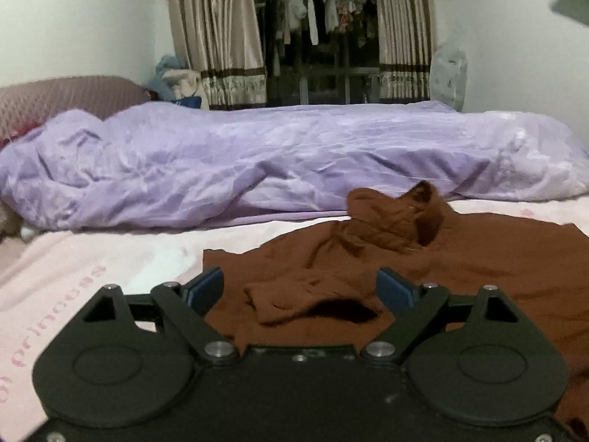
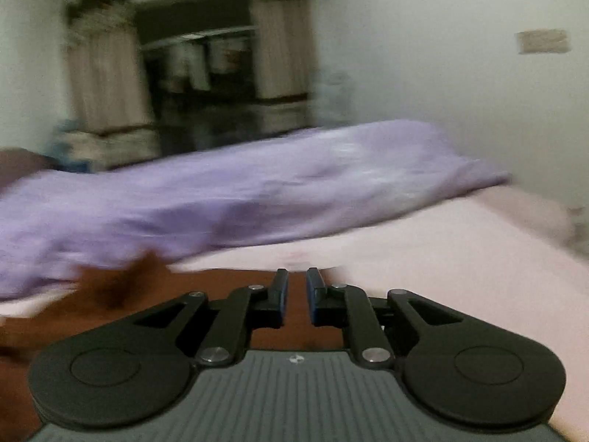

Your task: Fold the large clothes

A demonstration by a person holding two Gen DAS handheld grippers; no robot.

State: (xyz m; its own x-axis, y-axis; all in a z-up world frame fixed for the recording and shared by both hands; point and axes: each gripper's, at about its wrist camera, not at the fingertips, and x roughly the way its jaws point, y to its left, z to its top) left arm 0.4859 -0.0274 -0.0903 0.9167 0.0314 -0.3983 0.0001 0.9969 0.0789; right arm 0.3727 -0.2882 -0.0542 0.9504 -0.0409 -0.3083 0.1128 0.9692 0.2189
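A brown hooded garment [image 1: 478, 258] lies spread on the pink bed sheet [image 1: 110, 250]. Its hood [image 1: 397, 217] is bunched at the far side, and a sleeve cuff [image 1: 313, 298] lies folded across the body. My left gripper [image 1: 300, 287] hovers over that cuff, jaws wide open and nothing between the blue pads. In the blurred right wrist view, my right gripper [image 2: 297, 294] stands over the garment's right edge [image 2: 228, 280]. Its jaws are a narrow gap apart. I see cloth only below the gap, none pinched.
A rumpled purple duvet [image 1: 257, 162] runs across the far side of the bed, just beyond the garment. A mauve pillow [image 1: 66, 92] lies at the far left. Curtains and a dark window [image 1: 320, 48] stand behind. Bare pink sheet [image 2: 441, 258] stretches to the right.
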